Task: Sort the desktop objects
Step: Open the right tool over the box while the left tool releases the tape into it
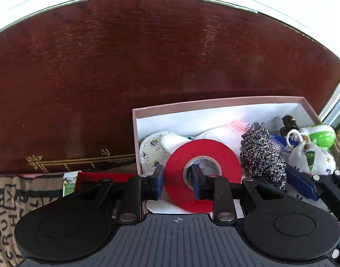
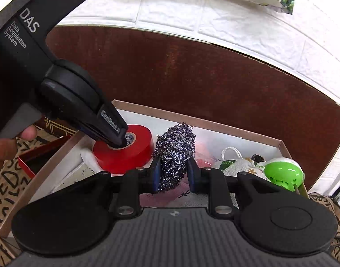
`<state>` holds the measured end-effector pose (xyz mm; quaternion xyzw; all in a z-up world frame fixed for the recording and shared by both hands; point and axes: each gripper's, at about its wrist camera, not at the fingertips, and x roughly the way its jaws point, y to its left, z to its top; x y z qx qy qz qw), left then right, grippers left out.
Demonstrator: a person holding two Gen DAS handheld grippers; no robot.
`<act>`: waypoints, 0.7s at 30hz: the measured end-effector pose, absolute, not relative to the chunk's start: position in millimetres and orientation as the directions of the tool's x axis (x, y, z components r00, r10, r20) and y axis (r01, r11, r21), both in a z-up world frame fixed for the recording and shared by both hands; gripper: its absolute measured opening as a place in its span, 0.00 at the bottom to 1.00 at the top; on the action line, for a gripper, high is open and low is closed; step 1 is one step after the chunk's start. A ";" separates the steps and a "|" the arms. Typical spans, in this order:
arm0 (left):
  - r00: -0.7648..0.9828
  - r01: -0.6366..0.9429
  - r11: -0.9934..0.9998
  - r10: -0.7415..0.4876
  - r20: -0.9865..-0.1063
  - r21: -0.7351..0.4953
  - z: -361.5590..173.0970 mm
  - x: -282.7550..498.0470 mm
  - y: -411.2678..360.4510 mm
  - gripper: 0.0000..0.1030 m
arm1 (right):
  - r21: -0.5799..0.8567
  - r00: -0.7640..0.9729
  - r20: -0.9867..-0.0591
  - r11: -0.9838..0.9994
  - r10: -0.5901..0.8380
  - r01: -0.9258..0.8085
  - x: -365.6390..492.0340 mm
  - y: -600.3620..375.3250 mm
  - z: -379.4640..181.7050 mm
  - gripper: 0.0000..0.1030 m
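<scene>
An open cardboard box (image 1: 214,102) (image 2: 214,124) with white walls stands on the dark wooden table (image 1: 147,66). A red tape roll (image 1: 214,153) (image 2: 125,158) lies on white cloth inside it. My left gripper (image 1: 177,180) (image 2: 118,143) straddles the roll's wall, one finger outside and one in the core. A thin slit shows beside the inner finger, so its jaws stand open. My right gripper (image 2: 173,173) is shut on a steel wool scourer (image 2: 174,146) (image 1: 261,153) just right of the tape, low in the box.
The box also holds a round floral pad (image 1: 150,149), a floral pouch (image 1: 312,158) (image 2: 232,164) and a green and white ball (image 2: 281,171). A small red box (image 2: 36,158) sits left of it on lettered cloth (image 1: 5,200). A white wall backs the table.
</scene>
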<state>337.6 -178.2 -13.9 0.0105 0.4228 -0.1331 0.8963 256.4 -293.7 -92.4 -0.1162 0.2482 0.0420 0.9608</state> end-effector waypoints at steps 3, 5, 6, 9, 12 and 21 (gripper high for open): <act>0.612 0.259 0.962 -0.237 -0.754 -0.091 -14.1 337.0 -178.2 0.42 | -0.204 0.871 -0.492 0.969 0.020 -0.137 256.9 -293.4 -92.5 0.27; 0.614 0.276 0.955 -0.259 -0.746 -0.105 -12.1 334.0 -176.3 0.50 | -0.211 0.873 -0.487 0.967 0.020 -0.140 253.2 -292.7 -91.9 0.32; 0.616 0.285 0.952 -0.274 -0.739 -0.115 -8.8 330.7 -175.7 0.57 | -0.215 0.874 -0.485 0.966 0.024 -0.145 250.6 -292.3 -91.8 0.42; 0.655 0.281 0.956 -0.256 -0.711 -0.086 1.7 319.7 -174.4 0.69 | -0.235 0.881 -0.473 0.961 0.016 -0.144 243.7 -289.7 -90.3 0.56; 0.673 0.308 0.944 -0.302 -0.675 -0.117 16.8 304.4 -169.8 1.00 | -0.248 0.892 -0.452 0.957 0.024 -0.152 232.8 -286.4 -86.8 0.63; 0.735 0.341 0.932 -0.345 -0.584 -0.122 42.6 246.9 -160.0 1.00 | -0.300 0.945 -0.328 0.946 0.016 -0.120 178.5 -276.9 -66.7 0.98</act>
